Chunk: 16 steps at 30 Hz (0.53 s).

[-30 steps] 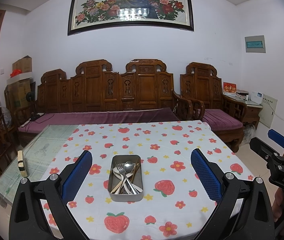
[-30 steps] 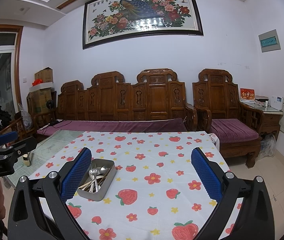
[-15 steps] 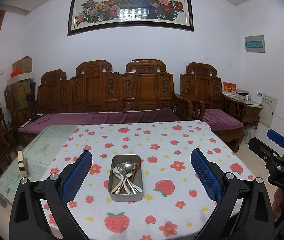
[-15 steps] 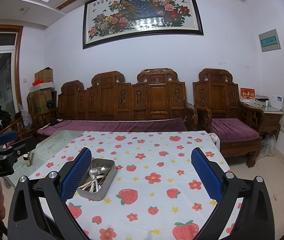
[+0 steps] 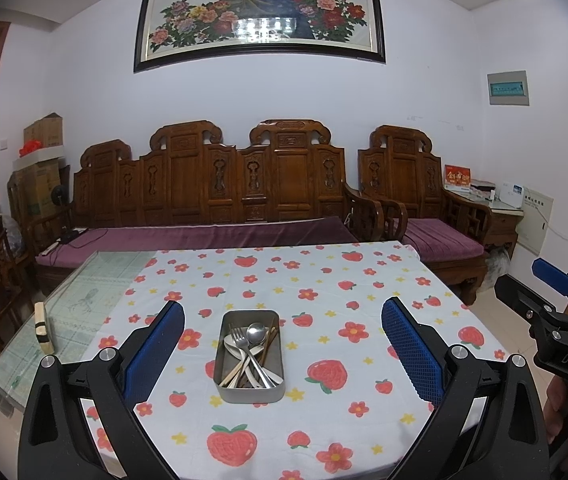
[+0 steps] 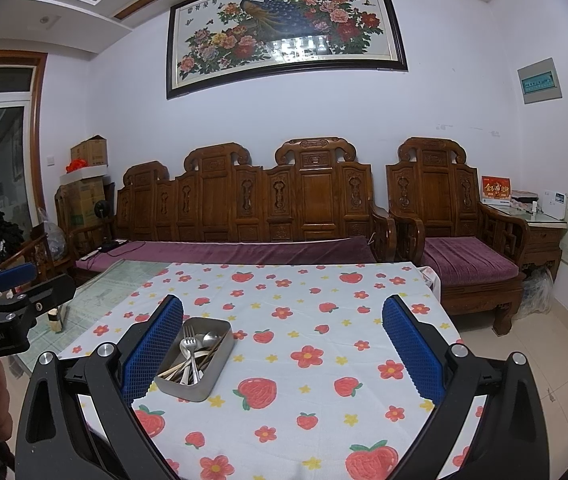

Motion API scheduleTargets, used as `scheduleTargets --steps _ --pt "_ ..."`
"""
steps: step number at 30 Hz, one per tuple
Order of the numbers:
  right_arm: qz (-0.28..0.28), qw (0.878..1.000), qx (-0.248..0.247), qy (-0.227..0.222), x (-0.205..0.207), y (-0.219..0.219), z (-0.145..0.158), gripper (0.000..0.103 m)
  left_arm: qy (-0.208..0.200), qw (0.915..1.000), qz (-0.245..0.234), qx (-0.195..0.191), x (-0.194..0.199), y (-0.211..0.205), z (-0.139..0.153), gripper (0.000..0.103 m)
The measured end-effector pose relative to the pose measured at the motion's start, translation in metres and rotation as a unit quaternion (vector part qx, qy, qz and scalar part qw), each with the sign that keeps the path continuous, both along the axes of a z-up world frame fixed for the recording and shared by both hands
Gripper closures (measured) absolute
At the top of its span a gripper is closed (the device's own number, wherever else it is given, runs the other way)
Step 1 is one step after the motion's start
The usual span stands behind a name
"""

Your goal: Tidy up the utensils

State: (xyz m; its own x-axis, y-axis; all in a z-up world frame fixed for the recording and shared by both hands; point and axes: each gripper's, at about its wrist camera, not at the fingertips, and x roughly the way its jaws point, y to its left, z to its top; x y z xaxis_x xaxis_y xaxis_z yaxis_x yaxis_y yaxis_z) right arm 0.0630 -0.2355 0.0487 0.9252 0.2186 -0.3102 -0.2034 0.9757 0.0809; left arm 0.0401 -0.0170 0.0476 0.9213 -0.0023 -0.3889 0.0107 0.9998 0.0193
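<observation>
A carved wooden sofa (image 5: 244, 192) with purple cushions is standing against a white wall (image 5: 64, 92), a framed peacock painting (image 5: 260, 12) hanging above, pale floor tiles (image 6: 556, 352) showing

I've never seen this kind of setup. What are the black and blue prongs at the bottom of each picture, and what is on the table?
Each picture comes from a camera mounted on a hand-held gripper, looking forward along its two blue-padded fingers. One view belongs to the left gripper, the other to the right gripper; each also catches the other gripper at its edge. Both are open and hold nothing. On the strawberry-print tablecloth sits a metal tin containing a fork, spoons and chopsticks piled together. No robot arm is present; a person carries both tools.
</observation>
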Motion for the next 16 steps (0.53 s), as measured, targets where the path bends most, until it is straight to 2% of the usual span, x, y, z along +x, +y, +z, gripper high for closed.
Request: scheduleTargets --steps 16 --pt "0.0 1.0 0.0 0.0 -0.0001 0.0017 -0.0019 0.003 0.0 1.0 -0.003 0.0 -0.0019 -0.0029 0.0 0.008"
